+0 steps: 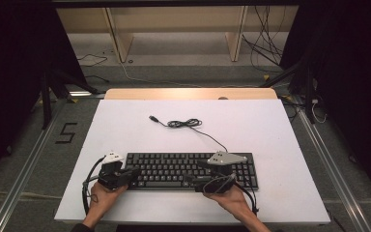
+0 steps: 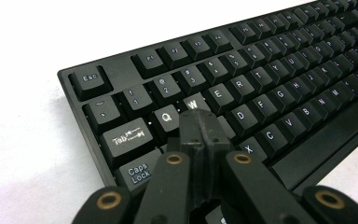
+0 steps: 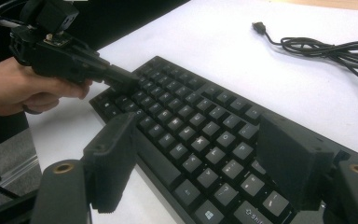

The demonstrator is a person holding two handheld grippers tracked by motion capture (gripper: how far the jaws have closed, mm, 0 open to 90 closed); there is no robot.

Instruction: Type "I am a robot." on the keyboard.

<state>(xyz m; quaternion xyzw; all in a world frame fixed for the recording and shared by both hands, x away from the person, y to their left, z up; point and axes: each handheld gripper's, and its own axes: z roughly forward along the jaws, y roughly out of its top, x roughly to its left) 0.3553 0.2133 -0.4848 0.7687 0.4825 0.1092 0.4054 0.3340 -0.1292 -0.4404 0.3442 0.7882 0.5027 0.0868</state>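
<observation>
Hiding the A and S keys beneath them, the left gripper's [image 2: 199,128] fingers are pressed together, their tip resting on the keyboard [image 2: 261,93] just below W. The right gripper's [image 3: 200,158] fingers stand spread, holding nothing, above the keyboard's right half; the lowest key rows there are cut off. The keyboard is flat, black matte plastic with square white-lettered caps, lying near the desk's [image 1: 125,121] near edge. Its thin cable [image 1: 188,123] coils farther back. Each hand cradles its gripper from below, forearms entering from the near side, both tilted down.
</observation>
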